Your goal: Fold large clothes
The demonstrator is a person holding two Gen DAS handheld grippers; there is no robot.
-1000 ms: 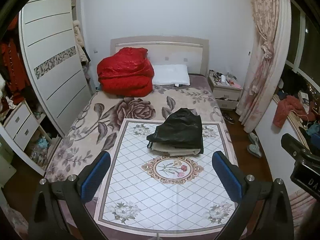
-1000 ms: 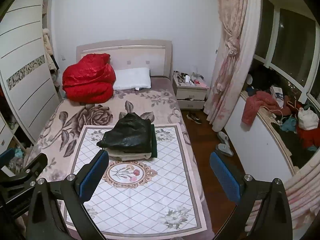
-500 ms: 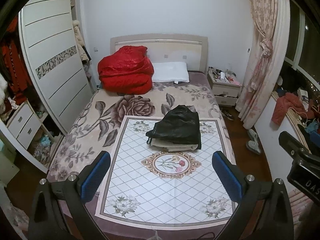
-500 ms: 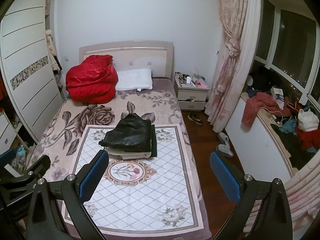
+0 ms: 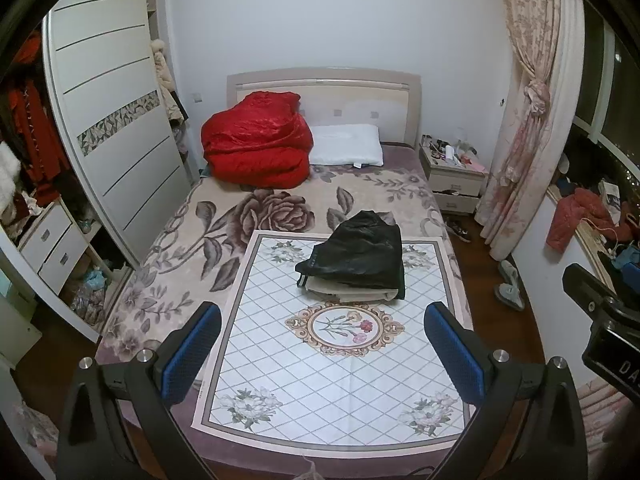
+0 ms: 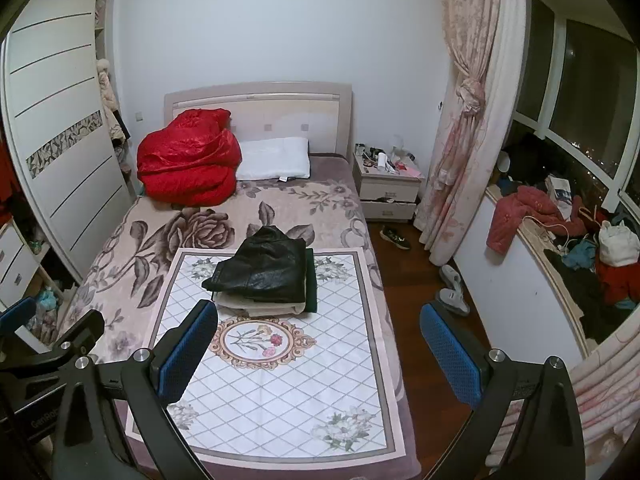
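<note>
A stack of folded clothes, with a black leather garment (image 5: 358,252) (image 6: 262,268) on top of beige and dark green pieces, lies on a white floral mat (image 5: 332,356) (image 6: 272,376) spread over the bed. My left gripper (image 5: 320,354) hangs open above the near end of the mat, well short of the stack, nothing between its blue pads. My right gripper (image 6: 318,350) is open too, over the mat's right side and the floor beside the bed. Part of each gripper shows at the edge of the other's view.
A red quilt (image 5: 256,144) and a white pillow (image 5: 346,150) lie at the headboard. A wardrobe (image 5: 108,120) flanks the bed's left. At the right stand a nightstand (image 6: 388,192), a tied curtain (image 6: 464,120), shoes (image 6: 452,292) on the floor, and a cluttered window ledge (image 6: 560,240).
Both grippers have drawn back and up from the bed, so more of the mat's near edge and the floor shows. The clothes stack has not moved.
</note>
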